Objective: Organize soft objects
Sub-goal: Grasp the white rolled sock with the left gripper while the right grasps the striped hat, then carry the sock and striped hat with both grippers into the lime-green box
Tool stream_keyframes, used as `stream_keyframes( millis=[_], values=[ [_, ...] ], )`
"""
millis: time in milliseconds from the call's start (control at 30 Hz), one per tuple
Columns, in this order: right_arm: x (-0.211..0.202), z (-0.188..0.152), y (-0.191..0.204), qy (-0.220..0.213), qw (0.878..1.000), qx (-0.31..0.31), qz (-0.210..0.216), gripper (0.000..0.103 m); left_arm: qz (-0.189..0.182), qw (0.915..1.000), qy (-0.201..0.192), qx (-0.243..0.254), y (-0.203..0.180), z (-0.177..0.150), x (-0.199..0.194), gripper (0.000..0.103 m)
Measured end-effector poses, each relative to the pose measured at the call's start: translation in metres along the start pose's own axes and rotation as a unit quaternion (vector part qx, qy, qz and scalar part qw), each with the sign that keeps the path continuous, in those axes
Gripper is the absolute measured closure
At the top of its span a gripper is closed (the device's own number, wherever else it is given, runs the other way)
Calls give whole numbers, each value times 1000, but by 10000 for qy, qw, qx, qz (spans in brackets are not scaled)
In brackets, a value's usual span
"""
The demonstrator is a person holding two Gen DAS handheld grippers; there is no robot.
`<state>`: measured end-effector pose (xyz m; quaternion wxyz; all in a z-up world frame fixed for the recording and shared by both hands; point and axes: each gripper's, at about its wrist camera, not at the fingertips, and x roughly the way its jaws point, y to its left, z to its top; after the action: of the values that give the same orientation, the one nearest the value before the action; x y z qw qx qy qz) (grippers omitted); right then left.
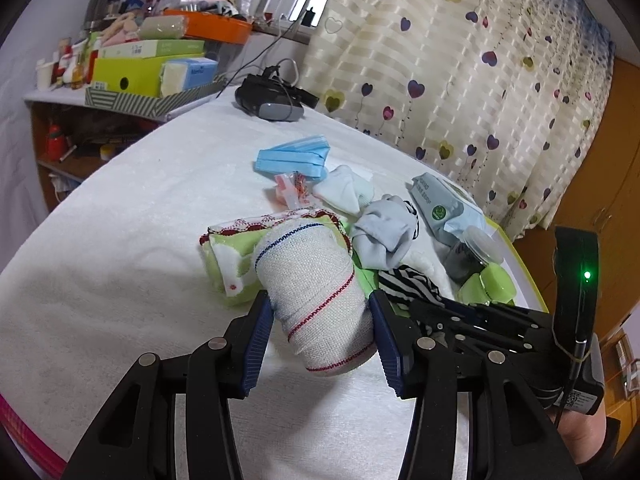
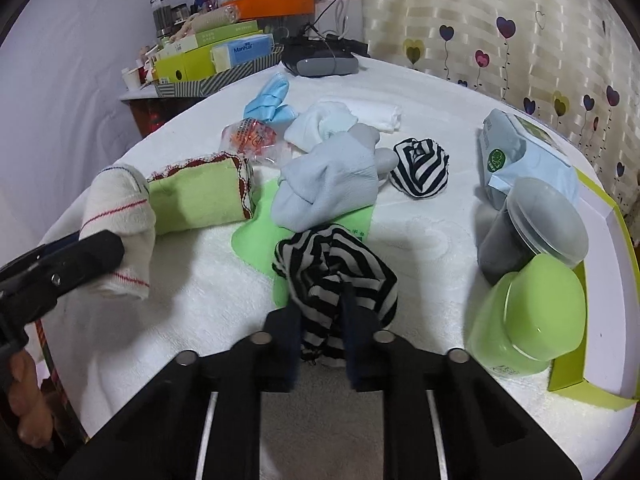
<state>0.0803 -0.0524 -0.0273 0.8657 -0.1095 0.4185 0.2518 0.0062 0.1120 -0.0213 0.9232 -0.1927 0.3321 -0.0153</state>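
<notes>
My left gripper (image 1: 320, 312) is shut on a rolled white bandage (image 1: 316, 292) with red and blue stitching, held over the white towel-covered table (image 1: 120, 248); the roll also shows in the right wrist view (image 2: 120, 220). Behind it lies a folded green cloth (image 1: 232, 256) with red trim. My right gripper (image 2: 322, 320) is shut on a black-and-white striped sock ball (image 2: 336, 280). A second striped ball (image 2: 420, 168), a pale blue sock bundle (image 2: 328, 188), a white sock (image 2: 320, 124) and a blue face mask (image 2: 268, 100) lie beyond.
A green jar (image 2: 528, 320), a grey-lidded jar (image 2: 532, 228) and a wipes pack (image 2: 520, 152) stand by a green-edged box (image 2: 612, 240) at right. A dark headset (image 2: 320, 62) sits at the table's far edge. A cluttered shelf (image 2: 208, 60) stands far left; a curtain hangs behind.
</notes>
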Motion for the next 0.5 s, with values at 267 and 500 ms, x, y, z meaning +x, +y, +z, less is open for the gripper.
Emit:
stream_keyframes(
  millis=[267,500],
  values=[
    [-26,-2,2,-259,9996,15,61,93,-18,10000,-31,-22,0,0,-2,55],
    [-57,-3,2,-644,9976,37,254,93,-3,9998,-126,129,-15,0,-13,55]
  ],
)
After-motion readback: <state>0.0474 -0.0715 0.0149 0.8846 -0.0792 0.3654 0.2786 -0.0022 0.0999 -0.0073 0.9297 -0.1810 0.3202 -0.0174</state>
